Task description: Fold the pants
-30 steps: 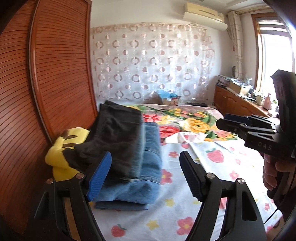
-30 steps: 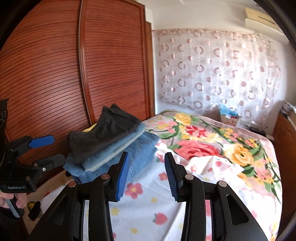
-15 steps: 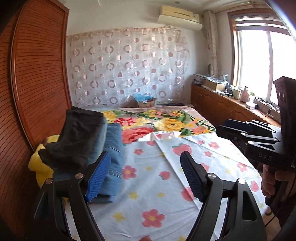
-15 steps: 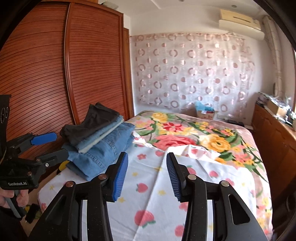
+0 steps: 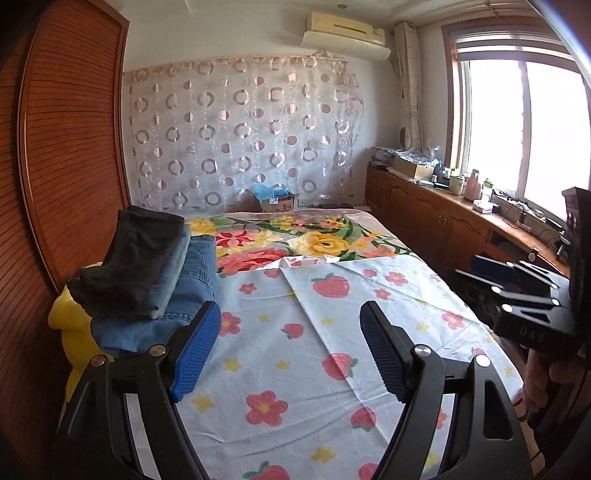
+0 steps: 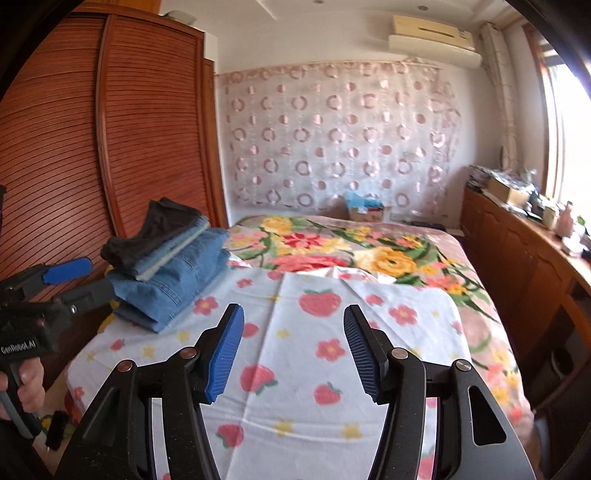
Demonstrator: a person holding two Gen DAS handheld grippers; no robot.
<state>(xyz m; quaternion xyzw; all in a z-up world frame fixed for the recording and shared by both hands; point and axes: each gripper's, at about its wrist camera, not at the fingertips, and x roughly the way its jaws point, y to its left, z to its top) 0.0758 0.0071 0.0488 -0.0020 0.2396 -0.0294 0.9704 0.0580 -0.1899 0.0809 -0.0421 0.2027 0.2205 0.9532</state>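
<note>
Folded pants (image 5: 147, 280) sit in a stack on the bed, ahead and to the left of both claws: dark grey pair (image 5: 136, 258) on top, a lighter denim pair under it, a blue jeans pair (image 6: 177, 280) at the bottom. The stack lies at the left edge of the strawberry-print sheet (image 5: 317, 332), next to the slatted wooden wardrobe (image 5: 66, 166). A yellow plush item (image 5: 74, 332) shows under and left of the stack, partly hidden.

Left claw (image 5: 290, 347): blue pads spread wide, nothing between them, held over the sheet. Its left pad is near the lower corner of the jeans; whether it touches them cannot be told.

Right claw (image 6: 293, 350): pads spread, gripping nothing, above the sheet, the pants well to its left. From the left wrist view the right claw shows at the far right edge, seen side-on.

Beyond both claws: floral blanket (image 6: 351, 251) on the far half of the bed, circle-patterned curtain (image 5: 240, 136) on the back wall, air conditioner (image 5: 343, 33) above it. A wooden cabinet run (image 5: 443, 221) with clutter on top lies right of the claws, under the window (image 5: 517, 129).
</note>
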